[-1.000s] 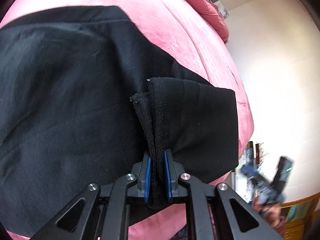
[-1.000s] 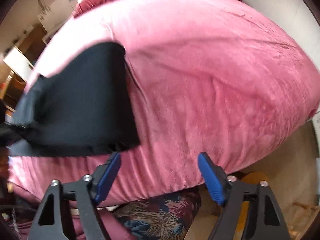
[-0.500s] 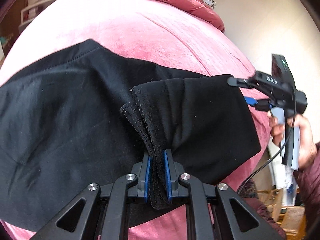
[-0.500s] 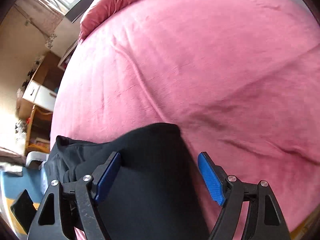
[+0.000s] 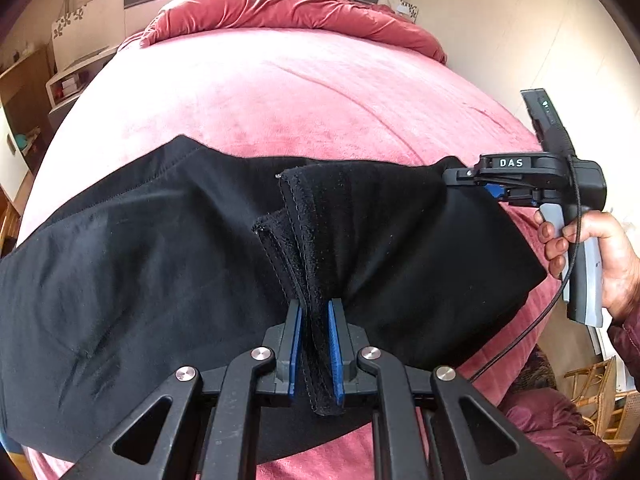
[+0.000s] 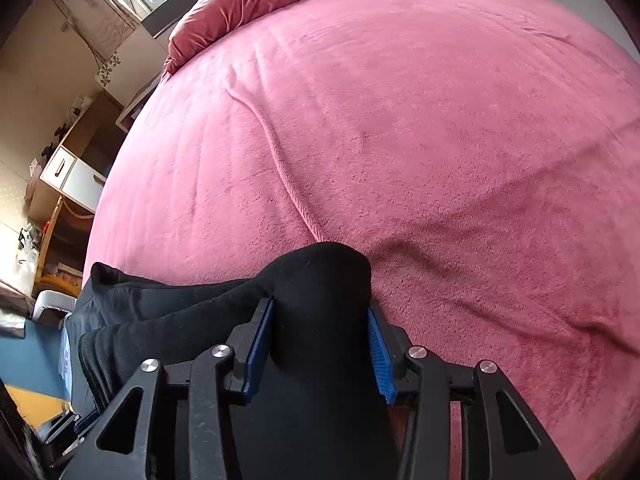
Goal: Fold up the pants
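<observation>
Black fabric pants (image 5: pixel 160 280) spread on pink fleece bed (image 5: pixel 300 92); left hand-held gripper (image 5: pixel 316 344) clenched on hem; right hand-held gripper (image 6: pixel 320 344), newly arrived from bare bedding, closing over corner, readying fold.

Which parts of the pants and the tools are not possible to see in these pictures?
- Left wrist view: the right tool tips, hidden behind the black pants.
- Left wrist view: the pants' left end, cut by the picture edge.
- Right wrist view: the left tool, mostly cut off at the corner.
</observation>
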The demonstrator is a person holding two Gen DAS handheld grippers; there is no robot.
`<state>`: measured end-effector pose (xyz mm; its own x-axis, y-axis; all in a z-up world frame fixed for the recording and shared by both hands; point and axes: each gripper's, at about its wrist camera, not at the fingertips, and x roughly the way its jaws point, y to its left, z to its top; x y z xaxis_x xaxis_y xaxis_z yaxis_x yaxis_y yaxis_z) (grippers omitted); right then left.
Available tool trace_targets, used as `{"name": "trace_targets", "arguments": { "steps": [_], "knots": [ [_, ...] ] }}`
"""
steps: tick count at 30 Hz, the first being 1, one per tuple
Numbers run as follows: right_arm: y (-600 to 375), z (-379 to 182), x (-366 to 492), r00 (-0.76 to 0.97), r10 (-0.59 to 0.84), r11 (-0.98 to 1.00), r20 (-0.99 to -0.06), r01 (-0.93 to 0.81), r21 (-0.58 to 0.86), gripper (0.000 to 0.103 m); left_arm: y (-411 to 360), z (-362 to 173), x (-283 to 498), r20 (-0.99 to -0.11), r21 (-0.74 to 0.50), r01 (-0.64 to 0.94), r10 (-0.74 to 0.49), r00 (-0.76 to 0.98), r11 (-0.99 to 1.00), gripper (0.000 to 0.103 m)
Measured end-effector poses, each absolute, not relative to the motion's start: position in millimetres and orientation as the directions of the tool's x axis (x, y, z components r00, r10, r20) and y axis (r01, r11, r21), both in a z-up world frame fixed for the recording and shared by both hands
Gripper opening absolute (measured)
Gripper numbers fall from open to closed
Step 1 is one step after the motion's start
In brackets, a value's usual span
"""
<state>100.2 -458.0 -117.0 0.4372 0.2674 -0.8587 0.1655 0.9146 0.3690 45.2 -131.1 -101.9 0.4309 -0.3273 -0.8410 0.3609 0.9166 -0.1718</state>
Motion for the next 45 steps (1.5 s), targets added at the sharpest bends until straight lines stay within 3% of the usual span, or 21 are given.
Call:
{"name": "trace_targets", "arguments": {
  "steps": [9, 13, 21, 27, 32, 38, 45],
  "knots": [
    [-455.9, -130.0, 95.8, 0.444, 0.252, 0.906, -0.86, 0.205, 0.371, 0.059, -147.3, -110.7, 47.8, -0.859, -0.152, 0.351, -0.299, 0.415, 0.924, 0.013],
    [-453.6, -122.0, 96.1, 0.43, 0.203, 0.924, -0.88, 0.213, 0.317, 0.07, -148.7, -113.8, 48.4, -0.86, -0.156, 0.345, -0.299, 0.414, 0.925, 0.014],
    [-424.8, -65.0, 74.9, 0.519, -0.042, 0.99, -0.854, 0.135, 0.033, 0.072, -127.5, -117.6, 56.4, -0.858, -0.207, 0.315, -0.327, 0.397, 0.926, 0.021],
    [-383.1, -41.7, 66.1, 0.497, 0.206, 0.978, -0.843, -0.135, 0.159, 0.071, -98.7, -109.8, 56.7, -0.837, -0.304, 0.26, -0.388, 0.386, 0.916, 0.03],
    [-314.8, -37.6, 74.0, 0.401, 0.352, 0.903, -0.846, -0.383, 0.195, 0.066, -75.5, -114.1, 46.2, -0.843, -0.323, 0.221, -0.385, 0.375, 0.92, 0.029],
    [-252.9, -52.1, 110.4, 0.244, 0.37, 0.807, -0.896, -0.563, 0.18, 0.066, -56.5, -118.9, 34.4, -0.82, -0.397, 0.201, -0.444, 0.36, 0.896, 0.029],
    [-208.2, -85.4, 130.3, 0.029, 0.26, 0.667, -0.965, -0.728, 0.158, 0.066, -55.8, -109.8, 30.3, -0.756, -0.508, 0.251, -0.566, 0.329, 0.824, 0.029]
  ]
}}
